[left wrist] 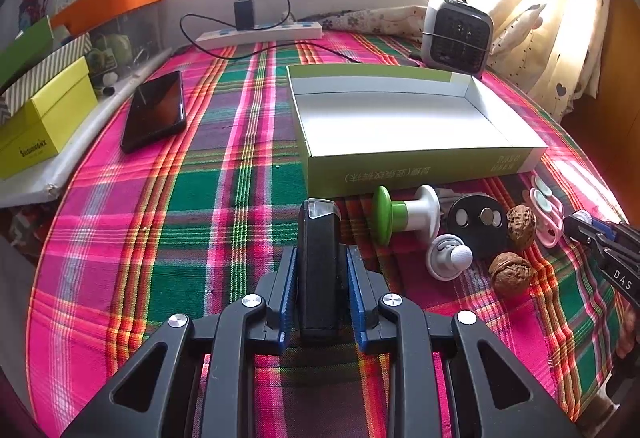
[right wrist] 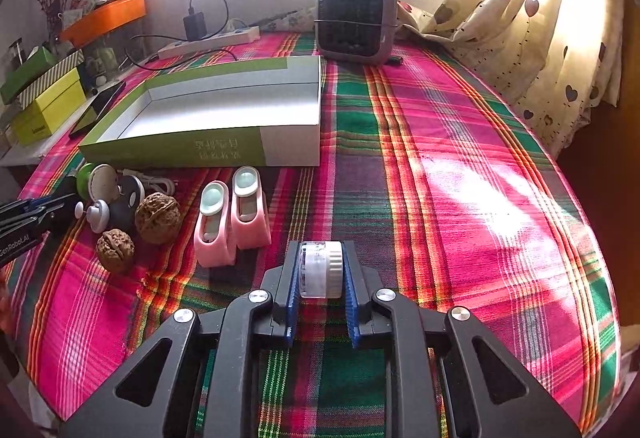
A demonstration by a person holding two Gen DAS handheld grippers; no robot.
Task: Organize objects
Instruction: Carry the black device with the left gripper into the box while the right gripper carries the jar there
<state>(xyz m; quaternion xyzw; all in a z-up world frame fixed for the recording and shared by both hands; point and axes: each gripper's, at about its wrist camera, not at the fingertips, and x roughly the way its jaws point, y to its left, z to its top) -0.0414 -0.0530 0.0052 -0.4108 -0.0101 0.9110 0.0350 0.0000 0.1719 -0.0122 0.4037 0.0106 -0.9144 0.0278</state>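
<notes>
Sunlit plaid tablecloth (right wrist: 460, 166) covers the counter, where the left tongs (left wrist: 321, 270) clamp a black rectangular device (left wrist: 319, 270) and the right tongs (right wrist: 321, 270) pinch a small white-capped clear jar (right wrist: 321, 270), both seemingly bound for the empty green-sided box (right wrist: 192, 152) just behind the clutter.

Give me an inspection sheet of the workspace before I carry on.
Surface: plaid cloth, sunlit patch on its right side.
Job's things: open green box is empty; two walnuts, pink clips, green-and-white knob, round black disc and white earbud lie in front of it.
Clutter: phone, small fan heater, stacked boxes.
Grippers: left gripper shut on a black case; right gripper shut on a small white-lidded jar.
Cables: power strip with charger and cord at the far edge.
Surroundings: window, heart-print curtain.
</notes>
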